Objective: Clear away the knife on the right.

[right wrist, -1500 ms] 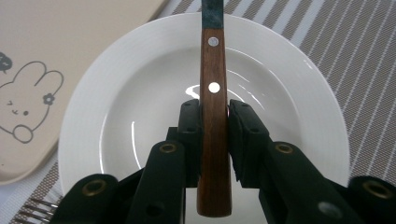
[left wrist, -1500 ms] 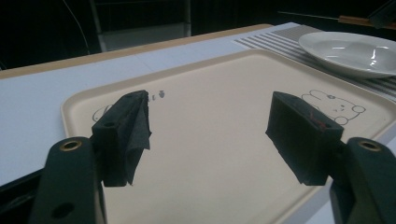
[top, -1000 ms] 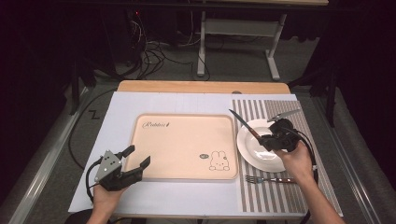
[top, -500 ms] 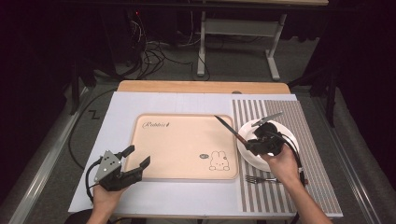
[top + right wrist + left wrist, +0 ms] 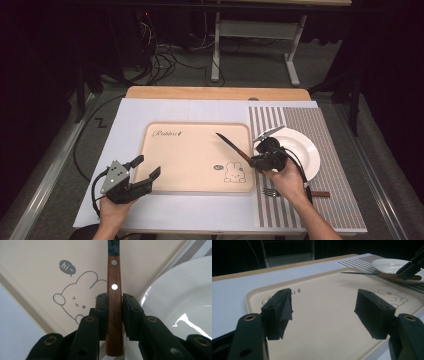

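The right gripper [image 5: 257, 161] has its fingers [image 5: 102, 307] clamped on the wooden handle of a knife [image 5: 234, 149], held above the right part of the beige tray [image 5: 195, 150] near the rabbit drawing [image 5: 234, 172]. The knife's long axis runs diagonally: the blade tip points away from the person and toward the left, over the tray, while the handle end faces back toward the white plate [image 5: 305, 150]. The left gripper [image 5: 145, 170] rests at the tray's near left corner, its fingers [image 5: 278, 312] wide apart with nothing between them. A fork [image 5: 272, 192] lies on the striped mat [image 5: 325, 200] on the bench.
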Tool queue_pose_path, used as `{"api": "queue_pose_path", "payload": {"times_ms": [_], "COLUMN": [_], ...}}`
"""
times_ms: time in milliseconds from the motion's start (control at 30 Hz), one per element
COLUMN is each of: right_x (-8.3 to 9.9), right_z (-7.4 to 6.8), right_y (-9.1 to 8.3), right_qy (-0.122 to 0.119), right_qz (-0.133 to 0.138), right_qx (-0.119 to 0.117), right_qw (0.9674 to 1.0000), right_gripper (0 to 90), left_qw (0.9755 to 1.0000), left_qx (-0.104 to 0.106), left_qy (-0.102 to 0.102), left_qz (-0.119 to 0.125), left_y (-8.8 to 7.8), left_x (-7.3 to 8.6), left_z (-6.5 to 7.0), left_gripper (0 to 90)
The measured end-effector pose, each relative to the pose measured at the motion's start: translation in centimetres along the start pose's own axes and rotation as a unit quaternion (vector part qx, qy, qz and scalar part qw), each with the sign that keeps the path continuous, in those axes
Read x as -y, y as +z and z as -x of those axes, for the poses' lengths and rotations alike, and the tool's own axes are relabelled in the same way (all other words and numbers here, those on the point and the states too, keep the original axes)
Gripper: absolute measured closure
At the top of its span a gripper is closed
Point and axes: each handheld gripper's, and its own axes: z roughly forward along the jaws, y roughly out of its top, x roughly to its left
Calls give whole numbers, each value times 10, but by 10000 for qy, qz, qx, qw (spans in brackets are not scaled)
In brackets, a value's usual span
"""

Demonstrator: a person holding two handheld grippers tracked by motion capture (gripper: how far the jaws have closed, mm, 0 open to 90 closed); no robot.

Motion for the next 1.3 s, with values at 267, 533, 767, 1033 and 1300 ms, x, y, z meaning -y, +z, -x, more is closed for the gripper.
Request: {"api": "queue_pose_path", "payload": {"times_ms": [267, 533, 767, 1033, 1300], "right_x": [-4, -4, -4, -4, 0], "right_z": [-11, -17, -20, -25, -28], "right_y": [11, 20, 26, 30, 36], "right_qy": [-79, -30, -22, -56, -118], "right_qz": [-63, -140, -166, -195, -331], "right_qx": [-41, -80, -58, -73, -5], "right_qw": [9999, 9999, 9998, 9998, 9994], "right_gripper": [774, 774, 774, 773, 771], "left_qw": [10000, 10000, 10000, 10000, 10000], "left_qx": [2, 4, 4, 7, 1], "left_qy": [47, 47, 47, 48, 58], "left_qz": [-19, -19, -13, -3, -1], "left_y": [0, 0, -1, -1, -1], "left_x": [0, 0, 0, 0, 0], "left_z": [1, 2, 2, 2, 2], "left_gripper": [304, 304, 304, 304, 304]}}
